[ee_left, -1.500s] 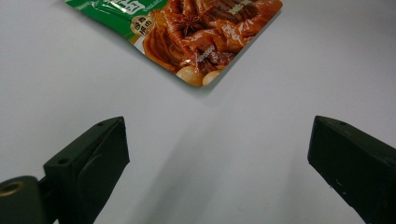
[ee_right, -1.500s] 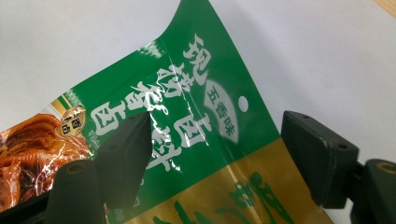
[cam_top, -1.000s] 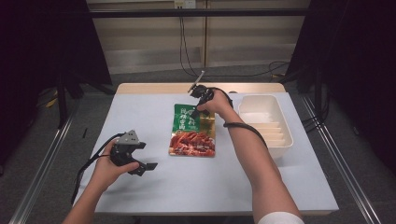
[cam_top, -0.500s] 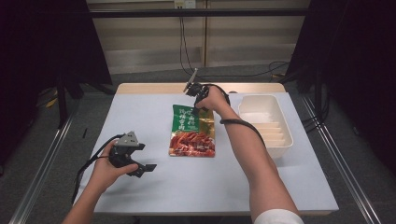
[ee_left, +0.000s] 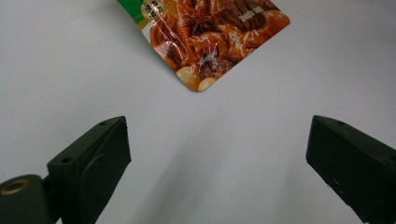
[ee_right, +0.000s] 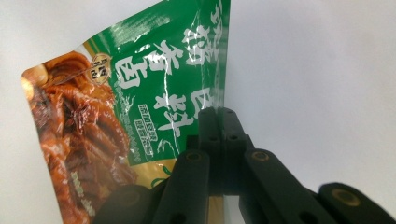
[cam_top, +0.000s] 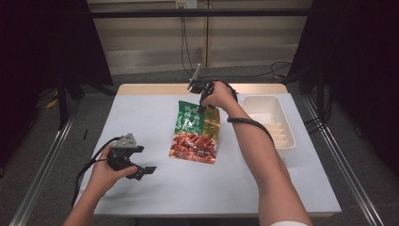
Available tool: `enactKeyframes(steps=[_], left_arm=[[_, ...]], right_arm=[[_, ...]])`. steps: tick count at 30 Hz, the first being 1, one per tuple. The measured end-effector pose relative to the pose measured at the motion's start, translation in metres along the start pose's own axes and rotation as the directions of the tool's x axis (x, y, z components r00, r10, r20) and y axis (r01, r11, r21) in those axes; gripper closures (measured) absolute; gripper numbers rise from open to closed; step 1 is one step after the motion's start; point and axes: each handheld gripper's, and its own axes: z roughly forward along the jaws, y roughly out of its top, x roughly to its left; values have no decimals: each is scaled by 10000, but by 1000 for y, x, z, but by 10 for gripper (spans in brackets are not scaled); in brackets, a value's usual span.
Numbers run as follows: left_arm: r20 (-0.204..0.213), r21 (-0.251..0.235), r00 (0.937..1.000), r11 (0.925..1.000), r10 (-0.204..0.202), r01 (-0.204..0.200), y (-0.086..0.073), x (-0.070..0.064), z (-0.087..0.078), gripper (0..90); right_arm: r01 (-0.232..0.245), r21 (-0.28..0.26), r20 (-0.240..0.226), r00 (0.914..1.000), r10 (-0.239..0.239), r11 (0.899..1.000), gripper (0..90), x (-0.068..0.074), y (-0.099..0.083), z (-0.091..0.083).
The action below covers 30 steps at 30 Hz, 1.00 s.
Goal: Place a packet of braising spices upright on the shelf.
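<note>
The flat glossy food pouch (cam_top: 195,134) is green on top with white characters and orange-red below, with a picture of brown braised meat. The rectangular plastic tray (cam_top: 280,123) is white. The table top (cam_top: 155,117) is pale grey.

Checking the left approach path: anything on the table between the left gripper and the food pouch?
Nothing. In the left gripper view, bare white table runs from the open left gripper to the food pouch corner. The high view shows the same gap.

White Chinese characters run down the green half of the snack pouch (ee_right: 154,93), too warped to make out; a small round gold seal sits beside them.
</note>
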Motion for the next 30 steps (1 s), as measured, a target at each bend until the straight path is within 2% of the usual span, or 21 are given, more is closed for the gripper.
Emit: enactKeyframes(steps=[4, 6, 11, 12, 15, 22, 30], left_arm=[[-116, 0, 9999, 10000, -65, 65, 0, 1, 0, 52], [-30, -122, 9999, 9998, -131, 131, 0, 2, 1, 51], [-141, -49, 9999, 10000, -81, 81, 1, 2, 2, 47], [-48, -213, 10000, 9998, -50, 49, 1, 2, 2, 47], [-93, -159, 9999, 9999, -67, 66, 1, 2, 1, 48], [-72, -217, 9999, 9997, -90, 89, 1, 2, 2, 49], [20, -276, 10000, 9996, -94, 95, 1, 2, 2, 51]], right_arm=[[-70, -33, 35, 10000, 70, 10000, 900, 5, -3, -12], [-102, -126, 51, 9999, 103, 9999, 900, 8, -4, -18], [-78, -16, 96, 9999, 78, 10000, 900, 17, -3, -35], [-82, -27, 93, 9999, 83, 10000, 900, 19, -3, -39], [-87, 42, 30, 10000, 87, 10000, 900, 25, 0, -49], [-437, 206, -208, 9988, 441, 9988, 900, 35, 3, -69], [-549, 432, -375, 9977, 566, 9976, 900, 43, 3, -83]])
